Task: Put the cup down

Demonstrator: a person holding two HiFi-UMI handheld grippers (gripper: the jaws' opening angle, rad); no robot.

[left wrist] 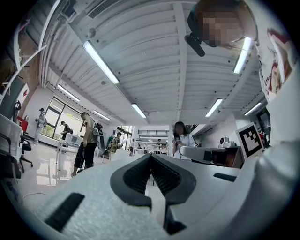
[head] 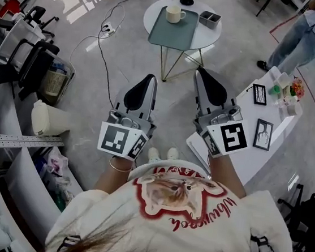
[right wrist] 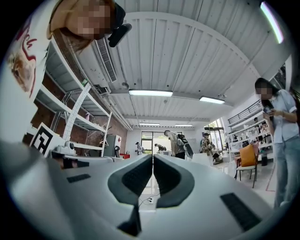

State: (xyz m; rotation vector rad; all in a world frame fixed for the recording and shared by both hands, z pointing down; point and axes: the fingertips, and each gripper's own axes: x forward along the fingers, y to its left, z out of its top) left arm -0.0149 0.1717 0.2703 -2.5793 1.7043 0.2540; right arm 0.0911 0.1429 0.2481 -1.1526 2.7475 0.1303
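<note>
Cup (head: 173, 14) stood upright on a green tray (head: 174, 36) on the round white table (head: 209, 36), with a small grey box (head: 209, 19) near it, well apart from both grippers. Left gripper (head: 150, 78) and right gripper (head: 200, 71) were held side by side near the person's chest, pointing toward that table. Each had its jaws pressed together at the tips, nothing between them. A white side table (head: 283, 124) stood just beside the right gripper.

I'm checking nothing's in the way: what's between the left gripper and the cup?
From the left gripper, the head view shows bare grey floor and thin table legs, then the green tray under the cup.
</note>
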